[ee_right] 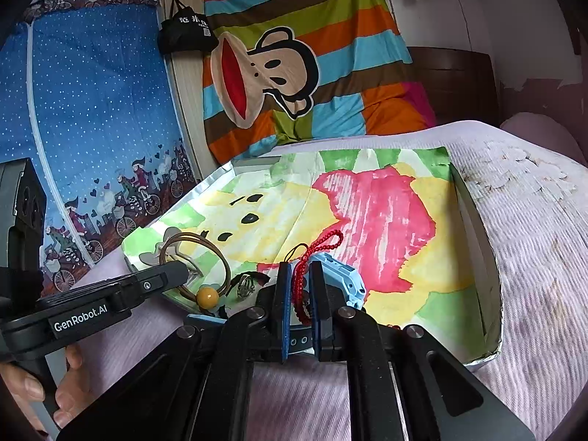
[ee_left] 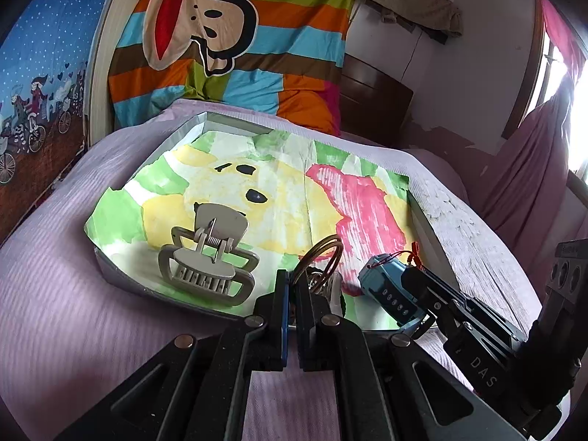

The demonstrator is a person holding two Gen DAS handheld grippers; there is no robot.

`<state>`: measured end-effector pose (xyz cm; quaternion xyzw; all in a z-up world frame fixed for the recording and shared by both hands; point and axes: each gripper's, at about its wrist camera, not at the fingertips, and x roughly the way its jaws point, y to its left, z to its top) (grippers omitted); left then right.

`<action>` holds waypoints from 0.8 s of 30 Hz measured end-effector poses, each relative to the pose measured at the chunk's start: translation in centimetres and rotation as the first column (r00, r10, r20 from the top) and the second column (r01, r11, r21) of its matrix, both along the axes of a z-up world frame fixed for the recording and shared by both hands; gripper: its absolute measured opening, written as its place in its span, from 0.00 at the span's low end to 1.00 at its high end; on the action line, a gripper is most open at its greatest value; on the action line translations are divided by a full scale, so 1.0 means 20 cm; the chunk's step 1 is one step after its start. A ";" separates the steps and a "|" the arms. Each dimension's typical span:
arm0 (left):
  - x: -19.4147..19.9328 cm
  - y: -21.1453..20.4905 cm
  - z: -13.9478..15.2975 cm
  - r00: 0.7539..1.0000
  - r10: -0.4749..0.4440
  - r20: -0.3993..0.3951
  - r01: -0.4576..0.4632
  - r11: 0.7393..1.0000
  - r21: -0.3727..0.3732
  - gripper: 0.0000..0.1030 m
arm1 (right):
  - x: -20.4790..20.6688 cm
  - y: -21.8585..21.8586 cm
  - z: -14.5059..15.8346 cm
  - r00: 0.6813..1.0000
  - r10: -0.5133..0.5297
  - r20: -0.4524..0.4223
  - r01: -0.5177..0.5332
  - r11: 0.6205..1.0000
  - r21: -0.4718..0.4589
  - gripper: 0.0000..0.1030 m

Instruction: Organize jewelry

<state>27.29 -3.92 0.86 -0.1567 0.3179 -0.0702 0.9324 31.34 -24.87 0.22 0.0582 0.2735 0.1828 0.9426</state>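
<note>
A shallow tray (ee_left: 191,130) lined with a painted paper sits on the purple bed cover. A grey hair claw clip (ee_left: 207,264) stands in its near left part. My left gripper (ee_left: 292,286) is shut on a brown bangle (ee_left: 323,257) at the tray's near edge; the bangle (ee_right: 198,253) carries an orange bead (ee_right: 207,297), and a silver ring (ee_right: 245,286) lies beside it. My right gripper (ee_right: 299,286) is shut on a red cord (ee_right: 312,257) tied to a blue watch (ee_right: 340,281), which also shows in the left wrist view (ee_left: 389,290).
A striped monkey-print quilt (ee_left: 235,36) is piled behind the tray. A blue fabric wardrobe (ee_right: 92,110) stands at the left. A dark wooden headboard (ee_left: 371,99) and pink curtains (ee_left: 533,169) are at the right. Purple bed cover (ee_left: 55,294) surrounds the tray.
</note>
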 end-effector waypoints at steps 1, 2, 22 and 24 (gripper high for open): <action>0.00 0.00 0.00 1.000 -0.002 -0.003 0.002 1.000 -0.005 0.03 | 0.00 -0.01 0.00 1.000 -0.001 0.002 0.001 1.000 -0.001 0.09; 0.00 0.01 0.00 1.000 -0.001 -0.005 0.001 1.000 -0.007 0.03 | -0.01 -0.01 0.00 1.000 -0.004 0.003 0.004 1.000 -0.004 0.11; -0.24 0.10 0.11 0.981 0.100 0.166 -0.117 0.989 0.095 0.82 | -0.25 -0.11 0.14 0.984 -0.090 0.155 0.087 0.996 0.030 0.61; -0.28 0.11 0.14 0.977 0.103 0.188 -0.124 0.987 0.099 0.88 | -0.29 -0.11 0.16 0.981 -0.090 0.170 0.086 0.996 0.031 0.69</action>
